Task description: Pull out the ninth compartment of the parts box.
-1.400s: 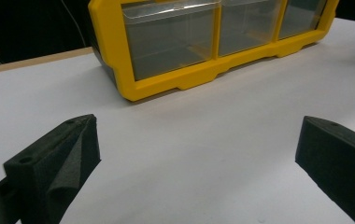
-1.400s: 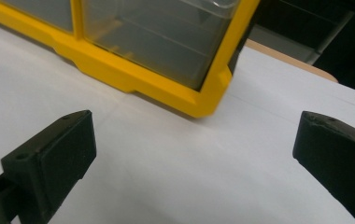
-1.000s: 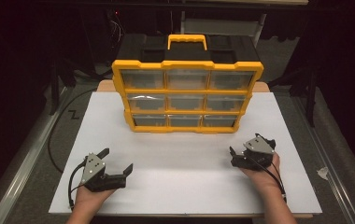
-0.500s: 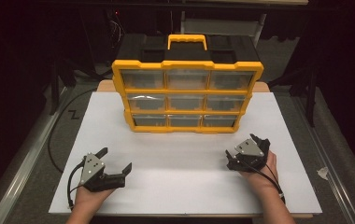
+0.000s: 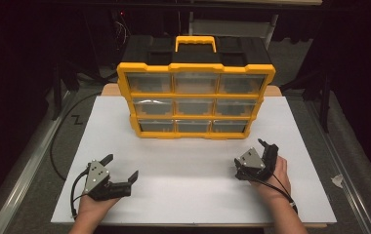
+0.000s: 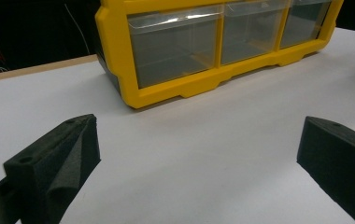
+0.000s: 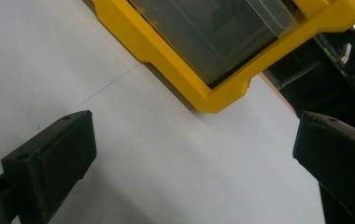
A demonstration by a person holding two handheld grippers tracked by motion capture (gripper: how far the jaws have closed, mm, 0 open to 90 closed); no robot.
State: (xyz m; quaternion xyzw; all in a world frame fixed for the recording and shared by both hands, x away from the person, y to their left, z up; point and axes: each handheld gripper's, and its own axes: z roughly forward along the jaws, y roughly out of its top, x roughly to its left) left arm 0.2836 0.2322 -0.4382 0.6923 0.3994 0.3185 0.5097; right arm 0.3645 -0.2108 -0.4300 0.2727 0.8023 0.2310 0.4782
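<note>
A yellow organizer box (image 5: 195, 100) with clear drawers and a black back stands upright at the far middle of the white table top (image 5: 188, 204). My left gripper (image 5: 122, 165) rests low at the front left, open with nothing between its jaws, and points toward the box. In the left gripper view the left gripper (image 6: 199, 163) faces the box's bottom drawers (image 6: 180, 46). My right gripper (image 5: 250, 153) is at the front right, rolled on its side and open. Seen through the right gripper view, the right gripper (image 7: 194, 158) frames the box's lower corner (image 7: 213, 100).
The box has a yellow carry handle (image 5: 195, 43) on top. A black cable (image 5: 56, 146) runs along the floor left of the table. Dark floor and stands surround the table. Bare white surface lies between the grippers and the box.
The right gripper has shifted a little to the left and rolled onto its side. The left gripper has stayed put.
</note>
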